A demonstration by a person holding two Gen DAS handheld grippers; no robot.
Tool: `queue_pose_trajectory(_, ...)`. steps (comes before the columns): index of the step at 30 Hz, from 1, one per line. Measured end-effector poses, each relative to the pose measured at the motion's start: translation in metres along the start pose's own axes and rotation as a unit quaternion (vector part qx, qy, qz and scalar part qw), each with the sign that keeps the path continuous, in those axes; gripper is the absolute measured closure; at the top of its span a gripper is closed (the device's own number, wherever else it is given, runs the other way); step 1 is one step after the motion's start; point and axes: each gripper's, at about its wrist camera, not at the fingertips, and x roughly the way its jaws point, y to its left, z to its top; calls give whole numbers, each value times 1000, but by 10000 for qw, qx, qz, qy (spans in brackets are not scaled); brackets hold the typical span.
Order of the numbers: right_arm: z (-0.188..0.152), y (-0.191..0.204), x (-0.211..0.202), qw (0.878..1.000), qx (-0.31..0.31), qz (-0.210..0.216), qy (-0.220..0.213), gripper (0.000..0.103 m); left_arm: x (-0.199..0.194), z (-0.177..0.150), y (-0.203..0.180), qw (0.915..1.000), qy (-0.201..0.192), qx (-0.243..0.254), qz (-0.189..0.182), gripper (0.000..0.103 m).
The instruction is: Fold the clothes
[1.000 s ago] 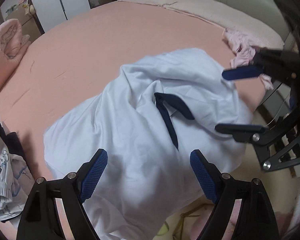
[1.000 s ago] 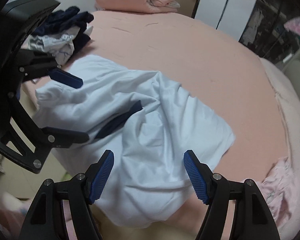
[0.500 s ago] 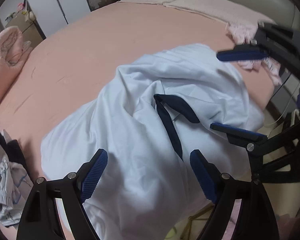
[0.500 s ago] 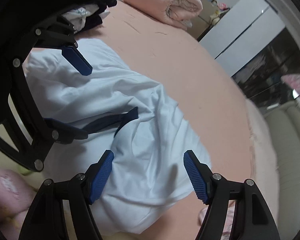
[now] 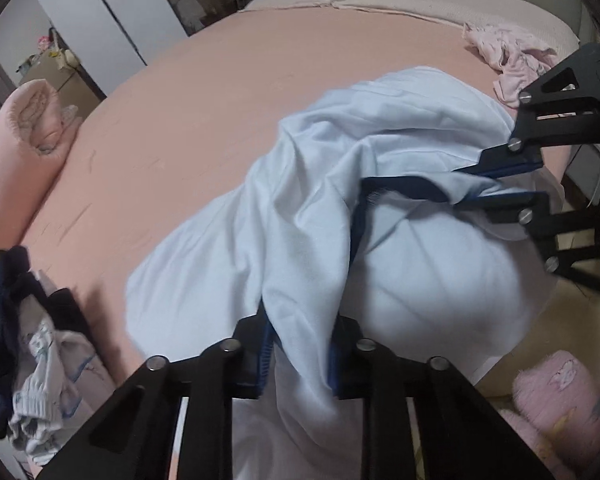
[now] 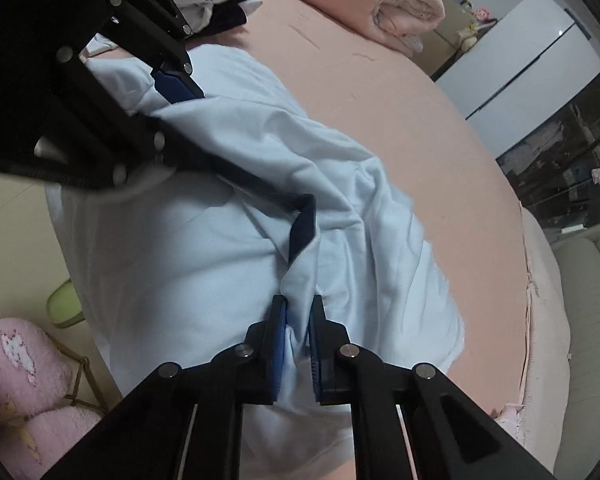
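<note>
Clothes heap, far left: dark and white garments are sitting bunched at the bed's left edge.
Left claw: its jaws are closing, pinching a ridge of the pale blue shirt near the bed's near edge.
Shirt: it is lying crumpled mid-bed on the pink sheet, its navy collar trim twisted, the near part drooping off the mattress.
Right claw: its jaws are closing too, nipping a fold of the same shirt on the right.
Step in hand: both claws are taking hold, likely before lifting and spreading the shirt flat.
Next move: it is calling for a level, even pull apart so neither pinch slips.
Hidden: sleeves and hem are buried in folds; motion blur is softening the shirt's near part.
Far right: a pink garment is lying crumpled.
</note>
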Motion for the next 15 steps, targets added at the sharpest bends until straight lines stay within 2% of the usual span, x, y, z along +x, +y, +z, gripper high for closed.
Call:
queue_pose_trajectory(7, -14, -9, -36, 9998, 117, -115, -146, 95, -34, -22, 17, 9979, -49, -542, -351, 89)
queue_pose_trajectory(13, -24, -14, -43, 9973, 616, 409, 44, 95, -56, -40, 16, 9934, 54, -804, -819, 90)
queue_pose_trajectory(15, -30, -12, -44, 9965, 691, 462, 23, 95, -55, -47, 19, 9931, -72, -853, -808, 90)
